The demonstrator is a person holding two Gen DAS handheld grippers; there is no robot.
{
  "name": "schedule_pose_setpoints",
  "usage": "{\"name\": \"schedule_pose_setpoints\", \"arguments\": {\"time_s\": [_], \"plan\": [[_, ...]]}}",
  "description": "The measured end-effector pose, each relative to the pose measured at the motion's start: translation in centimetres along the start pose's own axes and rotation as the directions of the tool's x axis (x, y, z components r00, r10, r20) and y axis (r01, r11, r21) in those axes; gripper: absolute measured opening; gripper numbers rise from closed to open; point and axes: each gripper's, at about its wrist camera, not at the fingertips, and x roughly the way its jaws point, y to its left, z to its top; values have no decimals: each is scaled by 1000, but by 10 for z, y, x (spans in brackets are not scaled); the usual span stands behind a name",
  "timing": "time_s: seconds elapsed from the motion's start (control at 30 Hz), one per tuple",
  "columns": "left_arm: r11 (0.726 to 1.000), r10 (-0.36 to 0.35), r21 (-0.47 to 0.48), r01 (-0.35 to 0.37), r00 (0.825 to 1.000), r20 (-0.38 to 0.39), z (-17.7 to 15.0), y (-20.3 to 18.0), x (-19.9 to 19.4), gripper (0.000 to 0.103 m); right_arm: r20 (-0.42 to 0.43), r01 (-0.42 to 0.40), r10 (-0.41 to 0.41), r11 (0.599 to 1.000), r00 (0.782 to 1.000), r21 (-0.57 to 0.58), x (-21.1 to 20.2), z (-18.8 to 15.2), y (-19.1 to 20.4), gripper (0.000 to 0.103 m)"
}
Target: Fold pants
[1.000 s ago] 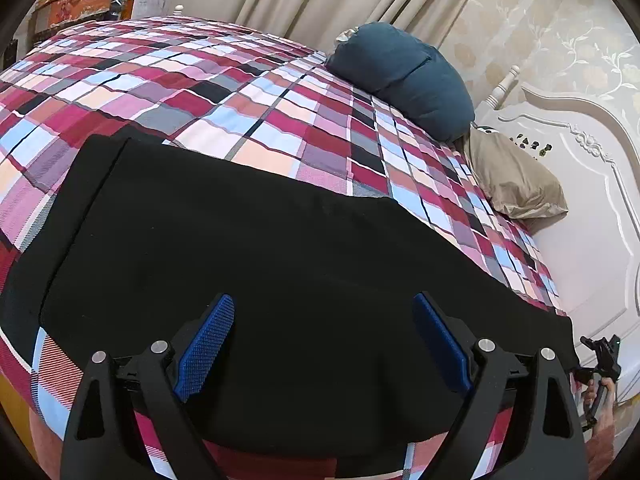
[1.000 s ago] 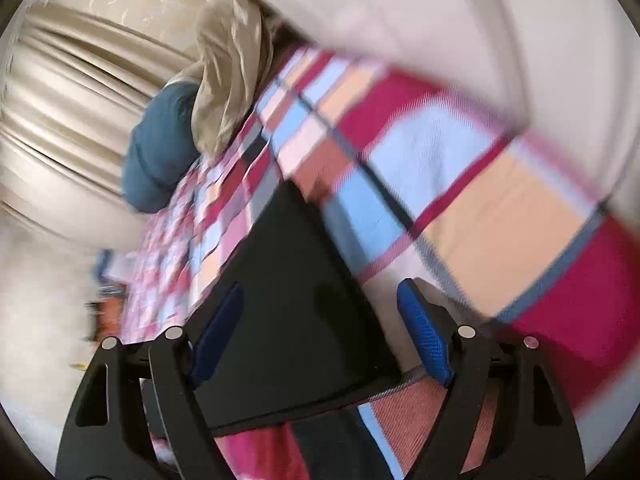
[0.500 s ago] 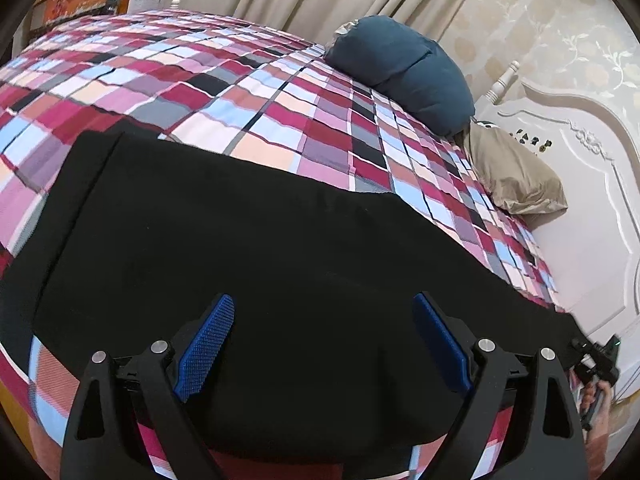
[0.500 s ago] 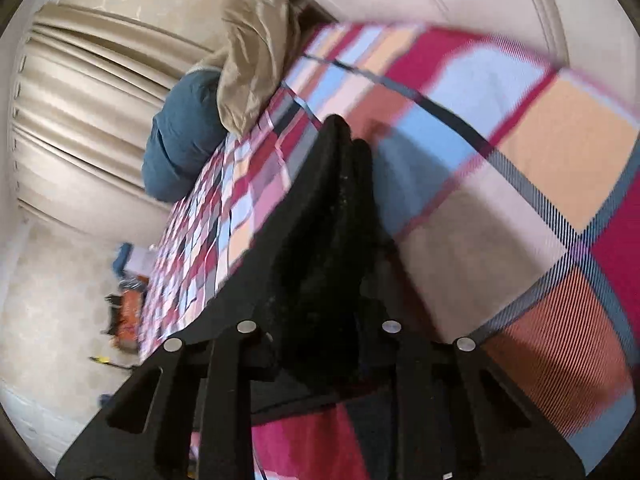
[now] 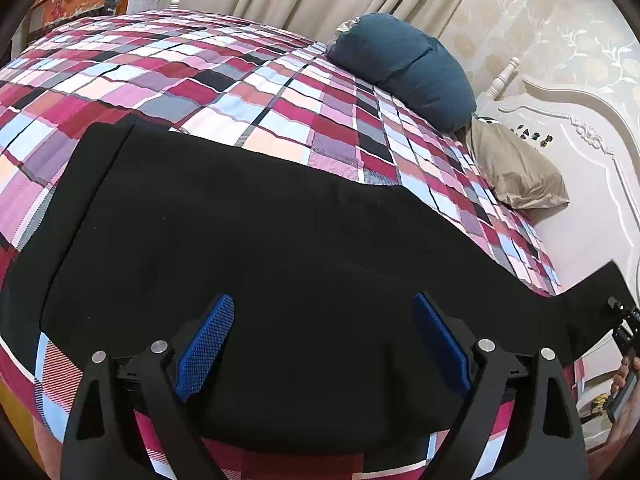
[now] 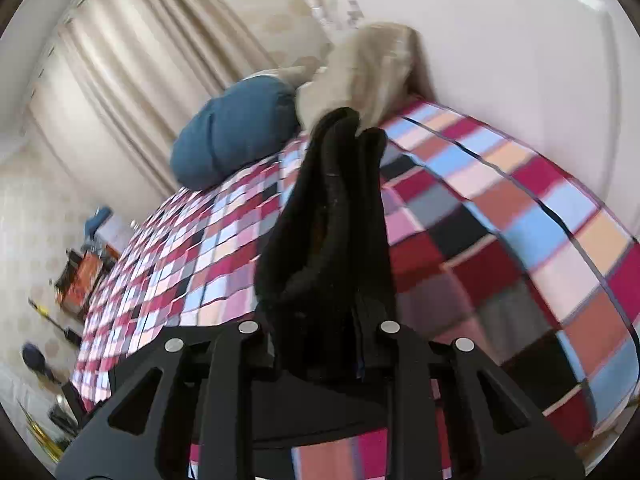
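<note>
While the left gripper is held spread and empty over the near waist end, the black pants, laid across the checked bedspread, are pinched at their far-right hem by the clenched right gripper; that hem should be carried leftward, level and taut.

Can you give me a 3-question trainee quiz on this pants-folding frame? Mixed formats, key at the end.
1. True or false: the left gripper is shut on the black pants.
2. Multiple choice: what does the right gripper hold? A) the blue pillow B) a bunched end of the pants C) nothing
3. Fill in: the pants lie spread on a ____ bedspread.

Key:
1. False. Its jaws stand wide apart above the cloth.
2. B. Black fabric is pinched between the closed jaws, lifted off the bed.
3. Plaid (checked).
</note>
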Motion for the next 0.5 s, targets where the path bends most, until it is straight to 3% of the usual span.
{"name": "schedule_pose_setpoints", "arguments": {"time_s": [0.27, 0.5], "plan": [[1000, -25, -16, 25, 1000, -4, 2, 4, 0, 90, 9, -25, 26, 992, 1000, -125, 6, -14, 75, 23], [999, -41, -12, 41, 999, -8, 0, 6, 0, 90, -15, -5, 2, 973, 1000, -231, 22, -41, 130, 23]]}}
